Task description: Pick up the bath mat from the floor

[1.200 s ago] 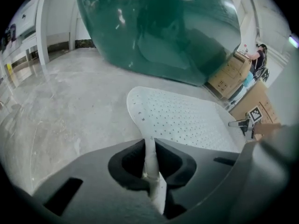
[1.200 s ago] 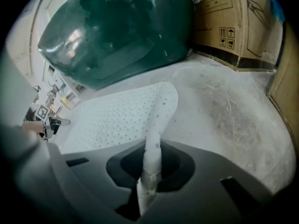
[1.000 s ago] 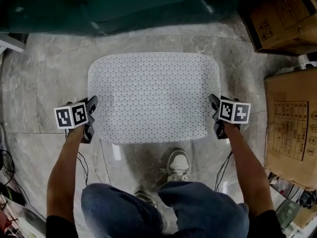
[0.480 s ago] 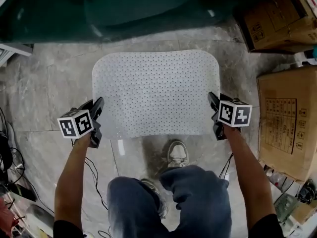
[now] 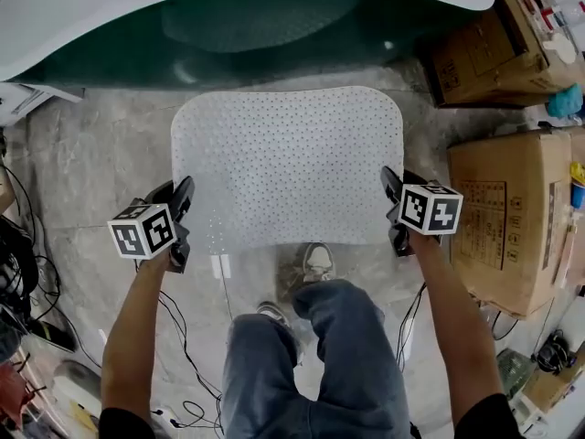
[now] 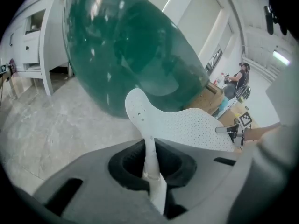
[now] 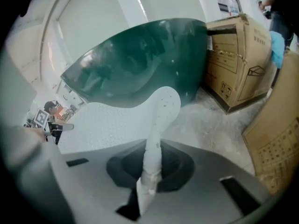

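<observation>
The white perforated bath mat hangs spread out level above the grey marble floor, held between both grippers. My left gripper is shut on the mat's left edge, which runs pinched between the dark jaws in the left gripper view. My right gripper is shut on the mat's right edge, also clamped between its jaws. Each gripper view shows the mat stretching across toward the other gripper. The person's legs and shoes show below the mat's near edge.
A dark green freestanding bathtub with a white rim stands just beyond the mat. Cardboard boxes stand at the right. Cables lie along the left side and by the person's feet. A white cabinet stands at the far left.
Both grippers have risen together with the mat, which has left the floor and now hangs between them. The person has straightened up, and the tub rim has come into view.
</observation>
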Available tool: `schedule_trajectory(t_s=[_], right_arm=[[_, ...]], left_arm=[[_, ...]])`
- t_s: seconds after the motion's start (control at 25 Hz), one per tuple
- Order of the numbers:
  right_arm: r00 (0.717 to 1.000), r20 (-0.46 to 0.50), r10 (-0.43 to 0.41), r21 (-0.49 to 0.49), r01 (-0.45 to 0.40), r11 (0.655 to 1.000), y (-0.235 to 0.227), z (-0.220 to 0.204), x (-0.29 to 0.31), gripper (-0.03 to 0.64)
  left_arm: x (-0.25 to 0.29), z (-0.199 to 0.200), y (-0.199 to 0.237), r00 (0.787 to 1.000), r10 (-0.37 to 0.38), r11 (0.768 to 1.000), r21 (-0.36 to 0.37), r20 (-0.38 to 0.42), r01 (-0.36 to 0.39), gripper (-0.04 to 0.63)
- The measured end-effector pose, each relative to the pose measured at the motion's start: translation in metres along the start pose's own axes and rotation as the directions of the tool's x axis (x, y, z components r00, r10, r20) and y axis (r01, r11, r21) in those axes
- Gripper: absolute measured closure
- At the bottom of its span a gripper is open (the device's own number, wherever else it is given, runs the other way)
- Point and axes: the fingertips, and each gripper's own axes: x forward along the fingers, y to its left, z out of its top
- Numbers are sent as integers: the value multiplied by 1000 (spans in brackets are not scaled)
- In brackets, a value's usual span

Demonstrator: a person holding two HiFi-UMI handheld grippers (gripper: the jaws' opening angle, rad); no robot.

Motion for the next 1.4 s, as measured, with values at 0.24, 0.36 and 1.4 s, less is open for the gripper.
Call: schedule_trajectory(t_s=[0.24,0.36,1.4], right_arm=[[1000,27,10,-18,-9,1000,33,49,-70,589],[999,45,16,-34,-15,999,50,75,-104,589],[945,327,28,-138,18,990,169,237,-398,588]], left_arm=[[-70,49,-34,999,26,1000,17,28,-27,568],[-106,72,-48,998,36,999,14,47,-36,568],[-383,253,-185,953,81,991,82,290,-109,565]])
